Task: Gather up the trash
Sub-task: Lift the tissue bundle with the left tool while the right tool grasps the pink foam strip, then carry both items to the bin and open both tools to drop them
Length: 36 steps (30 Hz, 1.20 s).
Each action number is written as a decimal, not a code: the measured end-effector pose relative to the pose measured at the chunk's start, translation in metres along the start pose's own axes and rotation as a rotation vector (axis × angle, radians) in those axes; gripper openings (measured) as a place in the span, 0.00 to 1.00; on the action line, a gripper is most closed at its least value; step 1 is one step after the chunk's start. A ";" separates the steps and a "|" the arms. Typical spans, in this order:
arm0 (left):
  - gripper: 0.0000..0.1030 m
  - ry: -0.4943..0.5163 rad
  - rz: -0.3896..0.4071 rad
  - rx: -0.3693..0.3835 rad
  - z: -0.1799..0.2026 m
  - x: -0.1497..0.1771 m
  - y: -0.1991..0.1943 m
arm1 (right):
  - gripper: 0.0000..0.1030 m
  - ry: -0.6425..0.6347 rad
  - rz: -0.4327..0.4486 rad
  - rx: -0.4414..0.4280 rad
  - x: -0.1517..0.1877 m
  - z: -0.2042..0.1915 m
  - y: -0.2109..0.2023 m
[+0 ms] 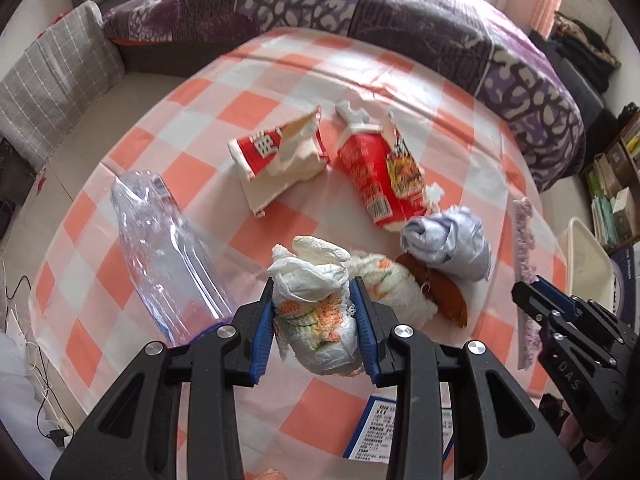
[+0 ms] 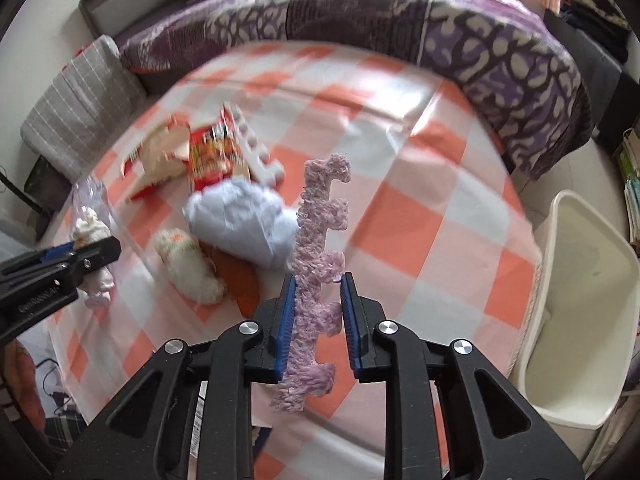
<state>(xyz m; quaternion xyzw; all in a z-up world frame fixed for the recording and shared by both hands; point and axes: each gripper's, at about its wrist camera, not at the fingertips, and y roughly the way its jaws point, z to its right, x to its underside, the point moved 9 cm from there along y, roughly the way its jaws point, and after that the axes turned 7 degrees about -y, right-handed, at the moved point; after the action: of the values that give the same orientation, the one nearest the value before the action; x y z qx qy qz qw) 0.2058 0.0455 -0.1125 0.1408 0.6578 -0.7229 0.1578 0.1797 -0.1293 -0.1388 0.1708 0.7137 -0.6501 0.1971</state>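
My left gripper [image 1: 313, 292] is shut on a crumpled white wrapper [image 1: 316, 320] with orange and green print, held just above the checked tablecloth [image 1: 200, 112]. In the right wrist view my right gripper [image 2: 319, 284] is shut on a notched purple fuzzy strip [image 2: 320, 232] that stands up off the cloth. On the table lie a clear plastic bottle [image 1: 160, 248], a torn red-and-white carton [image 1: 276, 160], a red snack packet [image 1: 380, 172], a pale blue wad [image 1: 448, 240], a second printed wrapper [image 1: 396, 284] and a brown scrap [image 1: 444, 300].
A white bin [image 2: 580, 300] stands on the floor off the table's right edge. A sofa with a purple blanket [image 1: 400, 20] runs behind the table, and a grey cushion [image 1: 56, 80] sits at the left. A blue-and-white box [image 1: 376, 432] lies near the front edge.
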 end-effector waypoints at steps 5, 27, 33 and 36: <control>0.35 -0.017 0.113 -0.022 0.006 -0.017 -0.016 | 0.21 0.009 0.135 0.053 -0.025 0.014 -0.025; 0.36 -0.001 0.499 -0.077 0.068 -0.036 -0.079 | 0.21 0.073 0.419 0.192 -0.053 0.049 -0.089; 0.36 0.027 0.496 -0.052 0.092 -0.032 -0.079 | 0.21 0.100 0.420 0.209 -0.049 0.066 -0.096; 0.36 0.045 0.493 -0.045 0.104 -0.027 -0.077 | 0.21 0.108 0.419 0.216 -0.046 0.074 -0.099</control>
<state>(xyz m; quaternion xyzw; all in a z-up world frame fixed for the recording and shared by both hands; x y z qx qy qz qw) 0.1994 -0.0506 -0.0214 0.3096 0.6231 -0.6442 0.3177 0.1746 -0.2123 -0.0366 0.3697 0.5985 -0.6575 0.2698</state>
